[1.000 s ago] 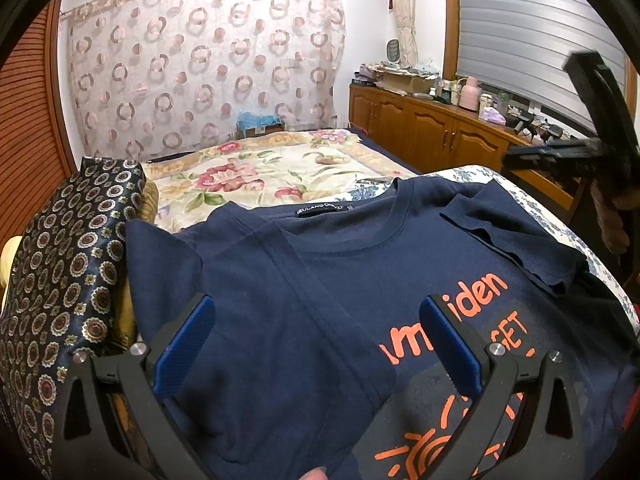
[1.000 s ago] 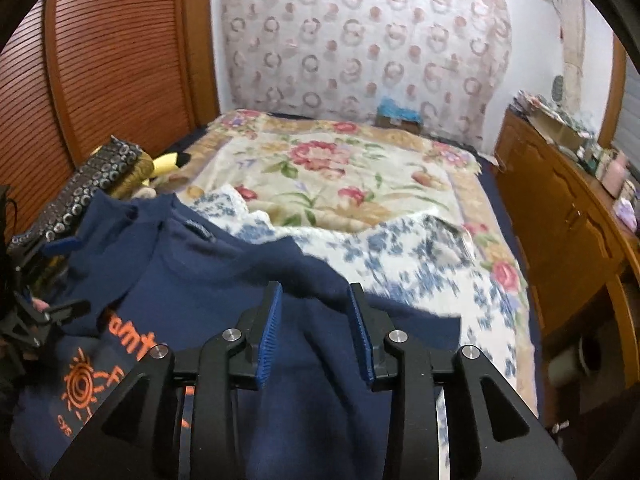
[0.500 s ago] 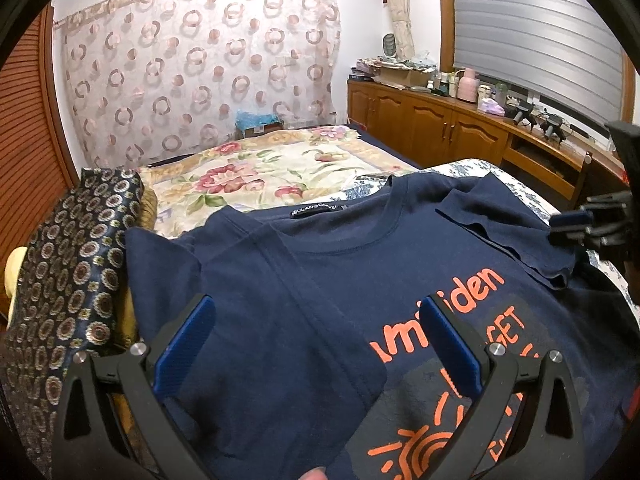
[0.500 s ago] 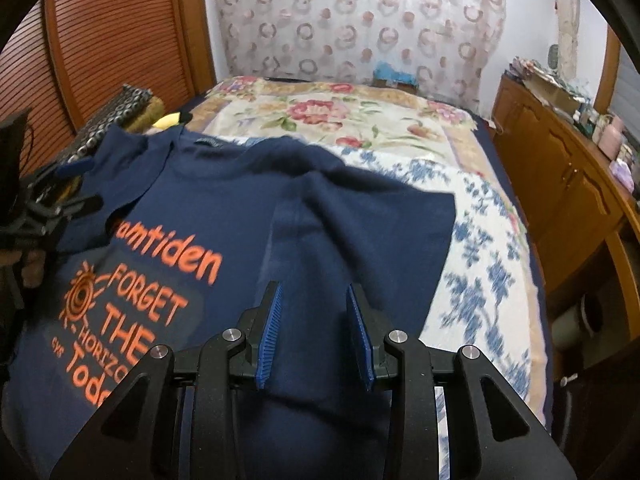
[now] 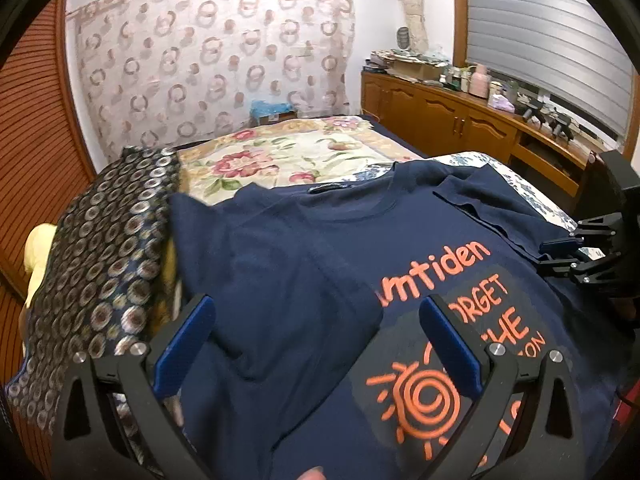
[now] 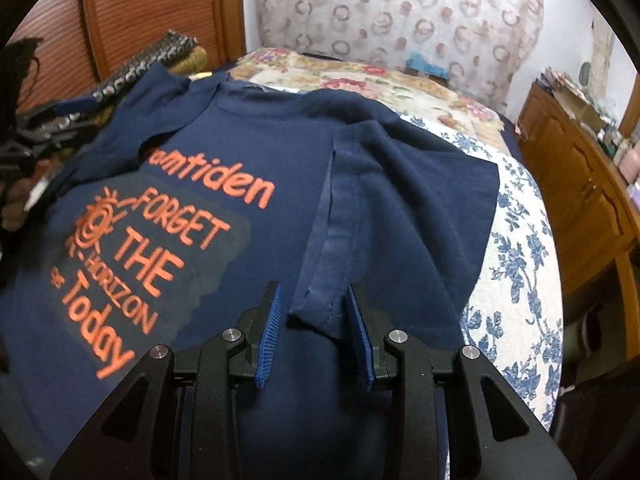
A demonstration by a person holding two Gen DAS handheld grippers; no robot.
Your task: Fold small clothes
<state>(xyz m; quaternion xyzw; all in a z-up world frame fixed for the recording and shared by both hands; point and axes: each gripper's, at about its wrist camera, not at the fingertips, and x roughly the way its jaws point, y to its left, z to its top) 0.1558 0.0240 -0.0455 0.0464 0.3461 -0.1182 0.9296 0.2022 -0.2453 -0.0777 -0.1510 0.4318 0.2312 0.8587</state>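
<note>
Half shirt (image 6: pixel 224 160) print hidden under folded sleeve (image 5: pixel 280 300).

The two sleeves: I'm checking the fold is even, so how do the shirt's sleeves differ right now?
The sleeve by the right gripper is folded in short of the orange print; the sleeve by the left gripper covers the first letters. The right gripper, partly open, straddles its sleeve's hem corner; the left gripper is wide open, its sleeve lying between the fingers. Both sleeves are folded over the shirt's front.
</note>
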